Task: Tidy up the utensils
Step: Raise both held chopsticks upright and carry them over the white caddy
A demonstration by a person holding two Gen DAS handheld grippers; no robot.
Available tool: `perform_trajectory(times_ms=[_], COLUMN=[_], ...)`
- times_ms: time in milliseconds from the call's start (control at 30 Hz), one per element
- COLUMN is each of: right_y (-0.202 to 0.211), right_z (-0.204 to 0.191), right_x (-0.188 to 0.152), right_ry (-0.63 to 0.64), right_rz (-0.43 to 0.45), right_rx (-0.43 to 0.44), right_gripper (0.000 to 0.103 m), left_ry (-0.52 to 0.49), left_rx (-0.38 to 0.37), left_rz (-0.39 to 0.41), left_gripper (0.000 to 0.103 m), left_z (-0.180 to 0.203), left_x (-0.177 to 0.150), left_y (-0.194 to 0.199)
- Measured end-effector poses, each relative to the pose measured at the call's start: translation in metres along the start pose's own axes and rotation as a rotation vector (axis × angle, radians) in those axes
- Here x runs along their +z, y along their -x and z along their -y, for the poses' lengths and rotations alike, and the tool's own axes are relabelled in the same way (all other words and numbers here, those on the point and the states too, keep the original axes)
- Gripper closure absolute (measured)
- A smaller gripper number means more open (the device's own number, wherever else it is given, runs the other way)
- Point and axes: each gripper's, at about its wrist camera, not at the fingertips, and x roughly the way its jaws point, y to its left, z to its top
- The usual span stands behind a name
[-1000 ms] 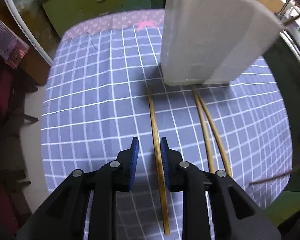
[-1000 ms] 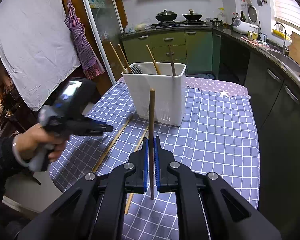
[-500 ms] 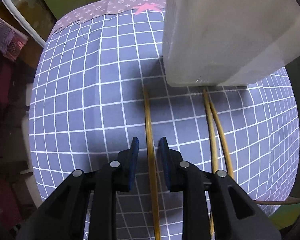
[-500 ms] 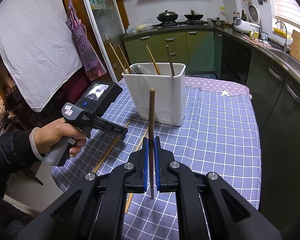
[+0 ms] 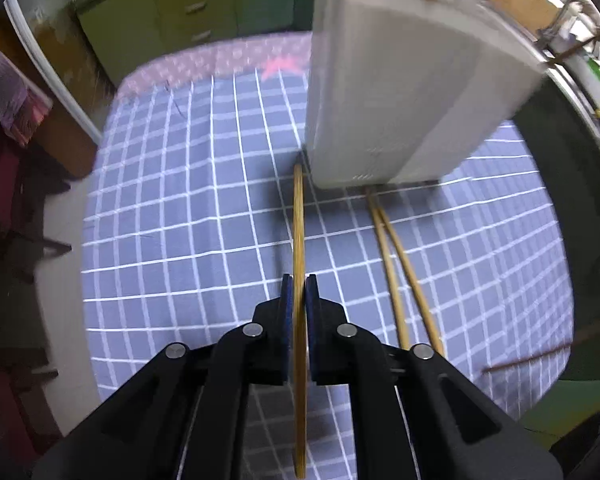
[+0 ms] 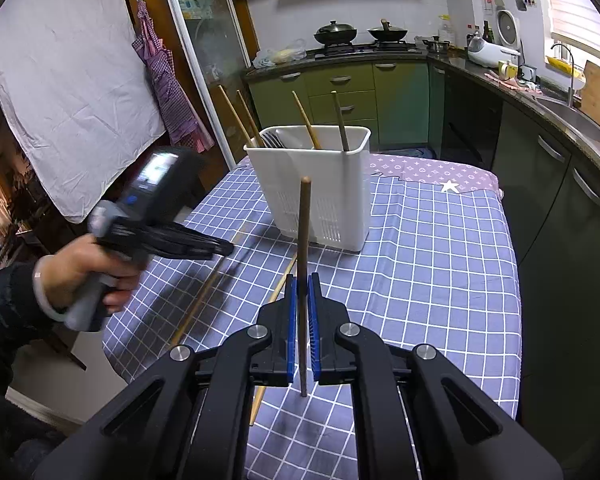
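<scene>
Both grippers pinch single chopsticks: the left gripper (image 5: 299, 294) apparently gripping its bamboo chopstick (image 5: 298, 216) mid-length, so it may pivot between the pads; right gripper (image 6: 302, 292) clamps a dark chopstick (image 6: 303, 240).

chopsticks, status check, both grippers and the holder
Left gripper shut on a light chopstick. Right gripper shut on a dark chopstick, upright. Two chopsticks lie on the cloth. Holder unobstructed.

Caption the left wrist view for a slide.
Left gripper shut on a bamboo chopstick before the white utensil caddy.
</scene>
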Motion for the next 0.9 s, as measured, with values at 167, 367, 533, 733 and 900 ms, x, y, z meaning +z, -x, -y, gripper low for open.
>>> perform_trajectory(times_ms=[167,367,533,733,900], right_y=[0.001,0.003,0.004,0.006,0.006], right_z=[0.000,-0.001,-0.004,-0.007,-0.008], right_x=[-0.001,-0.002,-0.003,-0.003,-0.003], right_ry=[-0.003,0.001,0.004,0.011,0.012], right_rz=[0.003,0.002,0.004,0.003,0.003], right_rx=[-0.006,-0.016,-0.024,-0.032,-0.034], right_gripper=[0.097,0.097,0.097,0.096,0.097], left_ry=[-0.015,-0.049,-0.071,-0.090,-0.107], left_rx=[-0.042,-0.040,-0.040,-0.034,-0.038], left_rz=[0.109,0.237,0.292,0.329,0.335], left_gripper=[0.097,0.097,0.097,0.097,0.097], left_z=[-0.005,-0.011,-0.014,-0.011,-0.007], left_x=[-0.023,-0.058,-0.083,-0.099,-0.100], left_y=[0.052,0.103,0.128,0.141,0.145])
